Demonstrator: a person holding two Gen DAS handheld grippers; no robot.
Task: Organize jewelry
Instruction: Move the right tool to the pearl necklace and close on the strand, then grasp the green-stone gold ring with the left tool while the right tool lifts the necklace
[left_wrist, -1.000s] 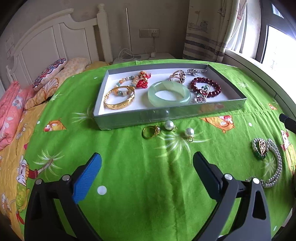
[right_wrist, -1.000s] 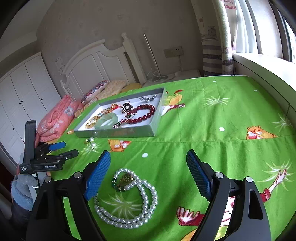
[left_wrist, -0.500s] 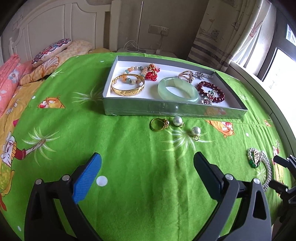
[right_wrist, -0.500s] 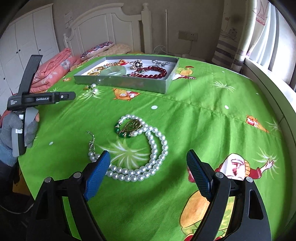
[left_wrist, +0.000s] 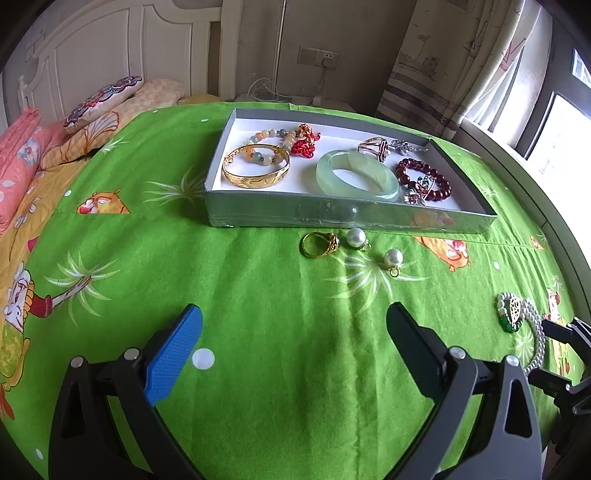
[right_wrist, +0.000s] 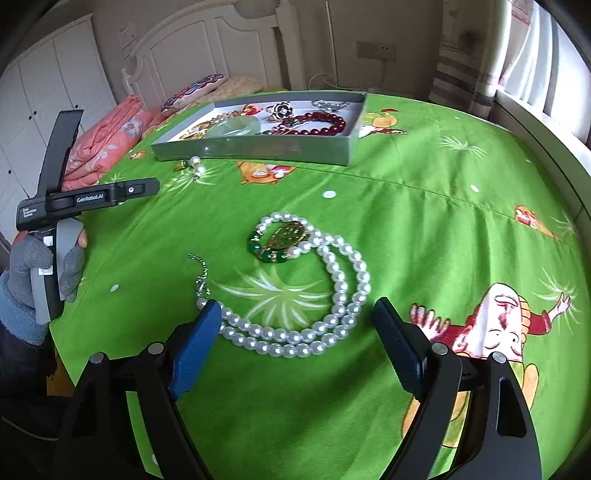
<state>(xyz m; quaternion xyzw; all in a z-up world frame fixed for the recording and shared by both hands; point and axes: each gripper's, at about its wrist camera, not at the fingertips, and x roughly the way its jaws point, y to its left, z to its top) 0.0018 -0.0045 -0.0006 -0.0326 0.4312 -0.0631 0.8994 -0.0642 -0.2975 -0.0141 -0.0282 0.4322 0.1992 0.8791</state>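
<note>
My left gripper (left_wrist: 293, 343) hangs over the green cartoon-print bedspread (left_wrist: 258, 369) with its jaws spread wide and nothing between them. Ahead of it sits the shallow grey cardboard tray with a white floor (left_wrist: 332, 218). Inside the tray lie a gold bangle (left_wrist: 256, 172), a bracelet of pale mixed beads with a red knot (left_wrist: 284, 138), a pale green jade bangle (left_wrist: 357, 176), a dark red bead bracelet (left_wrist: 424, 177) and a few small silver pieces I cannot make out clearly. Just in front of the tray's near wall, on the bedspread, rest a gold ring (left_wrist: 319, 243) and two pearl earrings (left_wrist: 373, 247), close together but outside the tray.

My right gripper (right_wrist: 297, 328) is also open wide and holds nothing. It hovers low over the long white pearl necklace (right_wrist: 332, 295), which lies coiled on the bedspread well apart from the tray (right_wrist: 258, 149). The blue-padded finger (right_wrist: 194, 347) is right at the near-left end of the strand; I cannot tell whether it touches the pearls. A round gold pendant flanked by green beads (right_wrist: 280, 238) lies at the far end of the coil, and a short silver clasp chain (right_wrist: 201, 271) trails off to the left. The left gripper (right_wrist: 88, 195) shows at the left edge, gripped in my grey-gloved hand (right_wrist: 33, 269).
</note>
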